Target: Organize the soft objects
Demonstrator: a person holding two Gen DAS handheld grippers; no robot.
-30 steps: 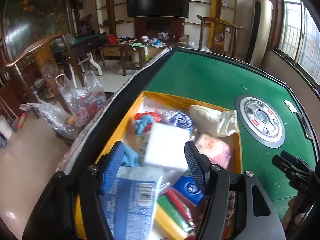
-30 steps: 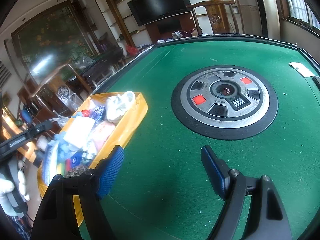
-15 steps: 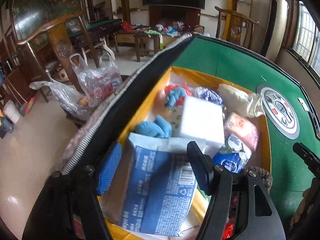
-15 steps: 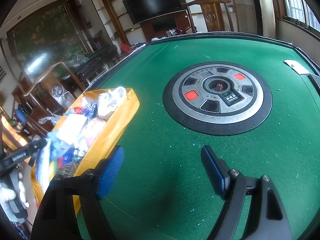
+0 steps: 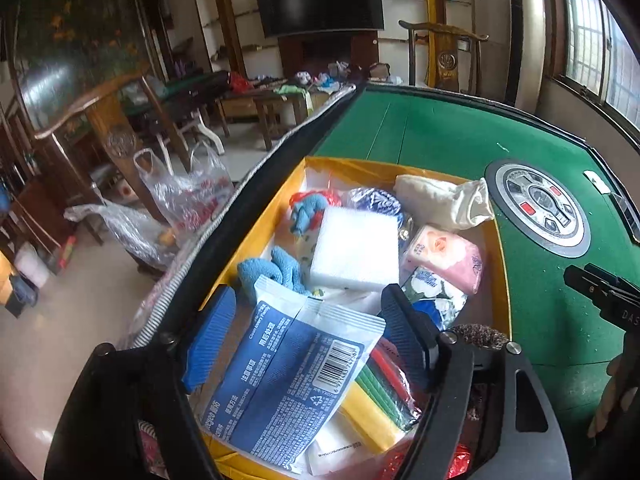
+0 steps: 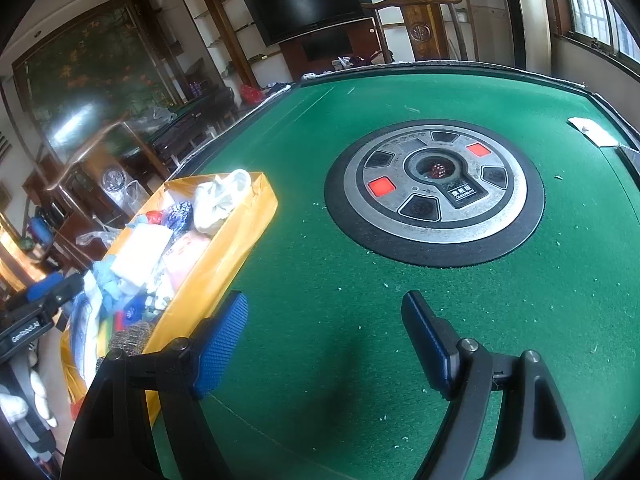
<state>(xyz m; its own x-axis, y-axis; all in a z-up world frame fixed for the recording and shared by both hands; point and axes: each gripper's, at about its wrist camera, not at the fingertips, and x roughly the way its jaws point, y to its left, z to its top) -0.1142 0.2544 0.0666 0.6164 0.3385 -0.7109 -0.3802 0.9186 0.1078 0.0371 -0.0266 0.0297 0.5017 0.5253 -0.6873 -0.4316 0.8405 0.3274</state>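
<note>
Two tools, both spread apart: the left tool (image 5: 304, 332), jaws just widened, straddles a blue pouch (image 5: 288, 380) lying in the yellow box (image 5: 498, 264) on the counter (image 6: 360, 280). The right tool (image 6: 324, 336) hovers empty. Release looks finished; next, withdraw and fetch another soft item.

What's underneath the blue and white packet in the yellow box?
Under the blue and white packet lie a blue cloth, red, green and yellow strips and a white pack. Anything beneath its middle is covered.

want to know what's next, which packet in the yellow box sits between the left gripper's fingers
The blue-and-white pouch with the barcode; the pink tissue pack lies farther off.
</note>
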